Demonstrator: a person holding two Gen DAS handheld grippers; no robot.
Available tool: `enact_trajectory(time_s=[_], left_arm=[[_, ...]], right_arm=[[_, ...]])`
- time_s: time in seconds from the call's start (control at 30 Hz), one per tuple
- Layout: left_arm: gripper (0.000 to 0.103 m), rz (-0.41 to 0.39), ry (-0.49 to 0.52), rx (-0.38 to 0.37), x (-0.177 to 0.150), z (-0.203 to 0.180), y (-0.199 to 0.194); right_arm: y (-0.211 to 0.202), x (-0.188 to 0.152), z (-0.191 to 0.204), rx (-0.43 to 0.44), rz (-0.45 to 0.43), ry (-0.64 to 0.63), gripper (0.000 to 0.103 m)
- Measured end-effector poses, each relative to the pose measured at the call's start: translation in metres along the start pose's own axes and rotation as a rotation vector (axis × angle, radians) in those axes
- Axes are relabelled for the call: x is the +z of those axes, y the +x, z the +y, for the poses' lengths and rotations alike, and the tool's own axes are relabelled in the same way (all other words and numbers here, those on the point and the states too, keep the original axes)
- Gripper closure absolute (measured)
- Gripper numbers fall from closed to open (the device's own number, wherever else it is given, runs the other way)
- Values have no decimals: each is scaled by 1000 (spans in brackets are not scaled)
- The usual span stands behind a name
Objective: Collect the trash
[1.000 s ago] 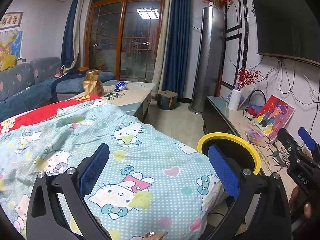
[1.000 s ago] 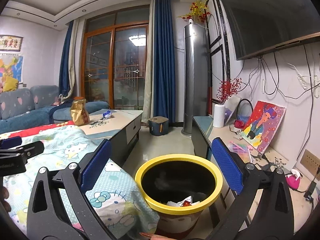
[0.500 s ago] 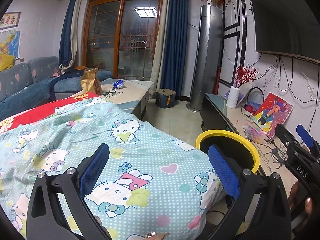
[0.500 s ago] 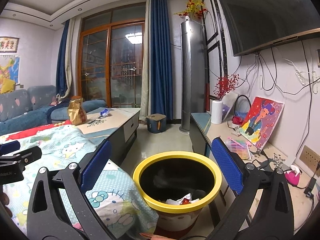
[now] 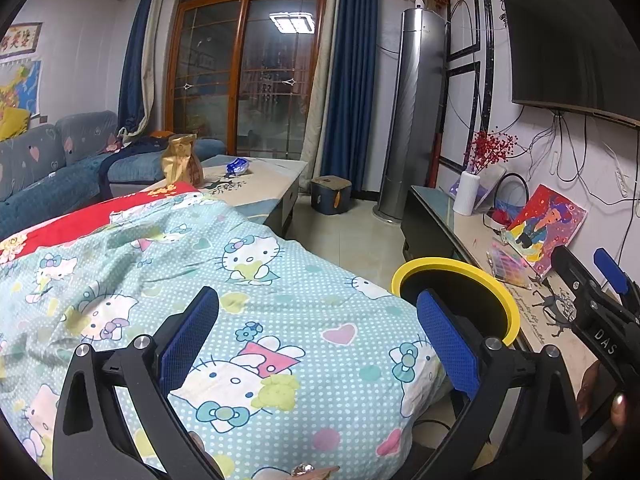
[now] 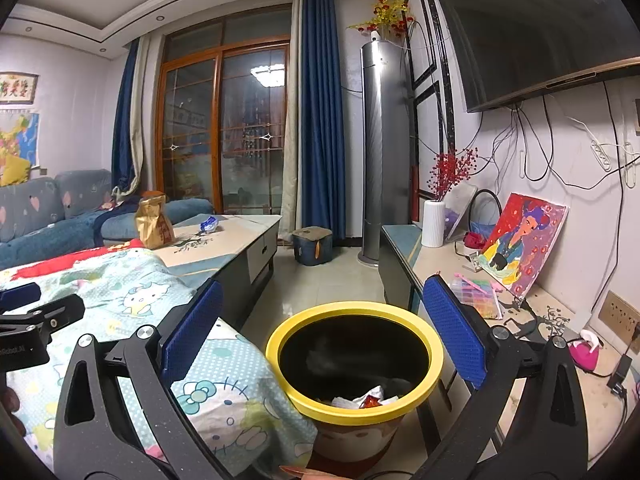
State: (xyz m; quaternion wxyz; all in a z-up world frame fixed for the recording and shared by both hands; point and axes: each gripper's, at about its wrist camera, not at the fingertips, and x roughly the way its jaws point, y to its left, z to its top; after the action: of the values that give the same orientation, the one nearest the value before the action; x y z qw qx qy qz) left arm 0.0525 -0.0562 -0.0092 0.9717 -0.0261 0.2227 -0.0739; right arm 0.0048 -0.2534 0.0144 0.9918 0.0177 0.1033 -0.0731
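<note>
A yellow-rimmed trash bin (image 6: 400, 312) stands on the floor between the blanket-covered table and the TV bench, with crumpled white and red wrappers (image 6: 366, 398) at its bottom; its rim also shows in the left wrist view (image 5: 452, 265). My right gripper (image 6: 320, 332) is open and empty just above and in front of the bin. My left gripper (image 5: 316, 334) is open and empty over the Hello Kitty blanket (image 5: 248, 292). On the far coffee table lie a gold snack bag (image 5: 181, 160) and a blue-white wrapper (image 5: 237, 165).
The coffee table (image 6: 236, 240) runs along the left, the sofa (image 5: 48, 172) behind it. The TV bench (image 6: 440, 264) on the right holds a white vase (image 6: 433, 222), a painting (image 6: 520, 240) and cables. A small blue box (image 6: 313, 245) sits on the tiled floor.
Both grippers have shifted slightly, so the bin sits a little lower and nearer in the right wrist view. Both stay open and empty.
</note>
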Motion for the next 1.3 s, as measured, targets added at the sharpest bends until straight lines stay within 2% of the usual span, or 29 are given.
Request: enact_trajectory(time_s=[1.3], left_arm=[[6,-1,-3,15,1,7,-1]], right_arm=[[1,1,5,11,2,-13,11]])
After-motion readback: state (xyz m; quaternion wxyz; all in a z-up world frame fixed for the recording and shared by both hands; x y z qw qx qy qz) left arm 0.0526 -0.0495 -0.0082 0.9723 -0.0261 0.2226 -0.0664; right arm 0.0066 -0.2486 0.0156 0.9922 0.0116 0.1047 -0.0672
